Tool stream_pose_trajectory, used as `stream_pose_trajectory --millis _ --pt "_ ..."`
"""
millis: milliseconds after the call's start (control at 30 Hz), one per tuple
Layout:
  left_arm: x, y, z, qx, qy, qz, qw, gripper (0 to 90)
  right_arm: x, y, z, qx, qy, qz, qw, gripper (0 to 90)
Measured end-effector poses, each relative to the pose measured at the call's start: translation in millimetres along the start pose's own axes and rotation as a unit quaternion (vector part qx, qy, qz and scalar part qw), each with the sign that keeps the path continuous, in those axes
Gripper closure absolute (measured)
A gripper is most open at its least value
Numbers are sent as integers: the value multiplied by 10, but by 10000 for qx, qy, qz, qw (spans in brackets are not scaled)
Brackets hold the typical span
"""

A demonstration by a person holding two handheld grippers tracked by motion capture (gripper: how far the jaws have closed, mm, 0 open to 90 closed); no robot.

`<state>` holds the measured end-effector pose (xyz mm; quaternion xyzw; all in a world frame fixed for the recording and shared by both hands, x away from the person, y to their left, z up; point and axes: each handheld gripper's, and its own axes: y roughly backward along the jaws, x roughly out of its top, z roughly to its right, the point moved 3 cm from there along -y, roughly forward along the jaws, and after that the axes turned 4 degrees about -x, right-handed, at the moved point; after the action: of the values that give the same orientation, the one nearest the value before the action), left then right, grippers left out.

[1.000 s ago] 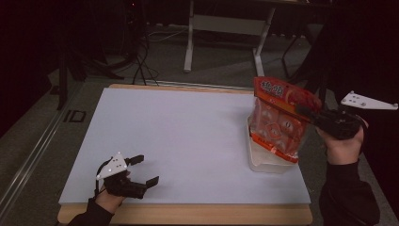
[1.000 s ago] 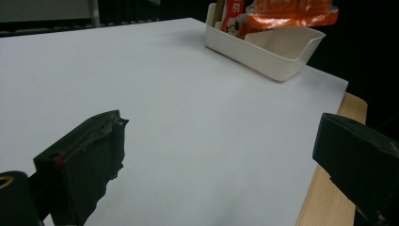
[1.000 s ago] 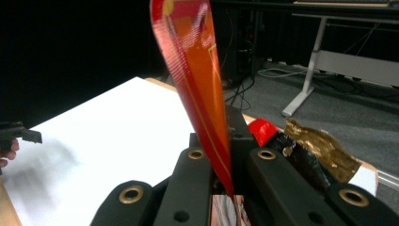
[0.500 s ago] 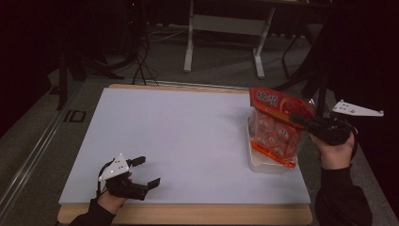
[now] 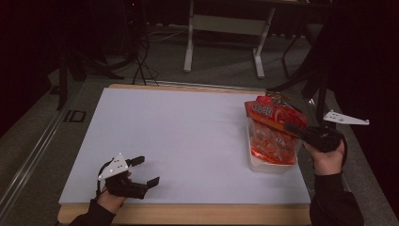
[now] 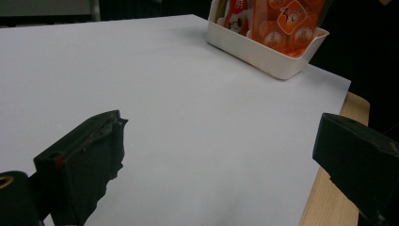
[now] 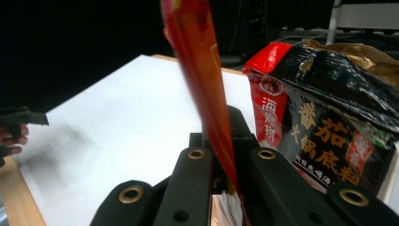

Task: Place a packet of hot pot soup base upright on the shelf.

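Now, at the left, your left gripper (image 5: 141,172) rests at the near-left corner of the white table (image 5: 179,136), its jaws spread wide with nothing between them; in the left gripper view both jaws are cut off at the bottom edge. Your left hand (image 5: 110,197) is largely hidden under the gripper body and its grey plate.

Moving right, the white tray (image 5: 270,165) sits near the table's right edge. The orange snack bag (image 5: 275,134) stands in it, so its lower end is hidden behind the tray wall. Behind it, a red-and-black packet (image 7: 324,127) shows in the right gripper view, partly cut off at the frame's edge.

Farthest right, your right gripper (image 5: 292,128) has its jaws pressed together on the orange snack bag's edge; the bag's print is blurred there. Your right hand (image 5: 327,157) grips the handle just off the table's edge.
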<state>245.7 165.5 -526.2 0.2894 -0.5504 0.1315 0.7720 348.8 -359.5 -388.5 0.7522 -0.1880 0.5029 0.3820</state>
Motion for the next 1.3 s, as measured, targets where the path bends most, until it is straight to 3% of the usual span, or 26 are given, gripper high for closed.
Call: stream_pose_trajectory --millis 300,433,500,600,867,1067,1300 --pt "-5 -5 -6 1 3 -17 10000 27 -132 90 90 -40 -102 171 9998 900" --pt "-4 -6 -18 -6 20 -13 10000 27 -191 96 130 -46 -81 92 9999 900" --pt "-8 -7 -22 0 37 -3 10000 27 -241 75 151 -211 -18 -36 9998 900" --pt "-10 -7 -20 -8 52 2 10000 27 -326 62 193 -117 -176 -1 9998 900" --pt "-3 -4 -24 -7 75 23 10000 27 -362 95 182 -270 -69 -78 9996 890" --pt "-15 -9 -38 -14 139 34 9999 27 -281 112 140 -287 -135 -84 9995 748" --pt "-12 -14 -35 -13 95 17 10000 27 10 240 -14 -356 56 282 9990 546"
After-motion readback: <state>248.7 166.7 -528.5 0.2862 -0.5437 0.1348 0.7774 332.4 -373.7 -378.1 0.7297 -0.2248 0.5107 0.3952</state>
